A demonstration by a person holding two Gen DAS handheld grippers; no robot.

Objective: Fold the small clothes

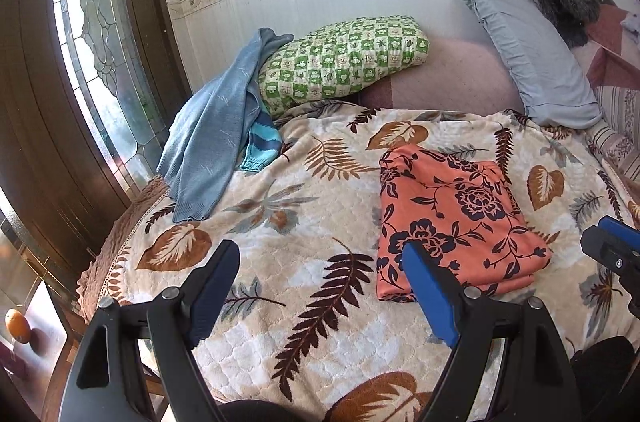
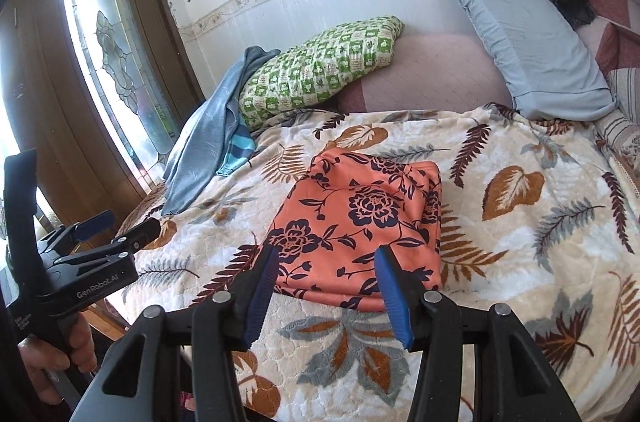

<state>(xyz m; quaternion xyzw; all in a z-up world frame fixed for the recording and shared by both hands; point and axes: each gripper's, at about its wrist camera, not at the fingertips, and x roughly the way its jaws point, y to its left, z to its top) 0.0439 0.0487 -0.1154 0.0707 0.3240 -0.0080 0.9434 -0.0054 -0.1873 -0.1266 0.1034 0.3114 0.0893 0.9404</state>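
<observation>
A folded orange garment with dark flowers lies flat on the leaf-print blanket; it also shows in the right wrist view. My left gripper is open and empty, above the blanket just left of the garment's near corner. My right gripper is open and empty, its fingertips just above the garment's near edge. The right gripper's tip shows at the right edge of the left wrist view. The left gripper shows at the left of the right wrist view, open. A light blue sweater lies crumpled at the bed's far left.
A green checked pillow and a grey-blue pillow lean on the wall. A striped blue cloth lies under the sweater. A dark furry thing sits at the far right. A wooden door with patterned glass stands left. An orange sits low left.
</observation>
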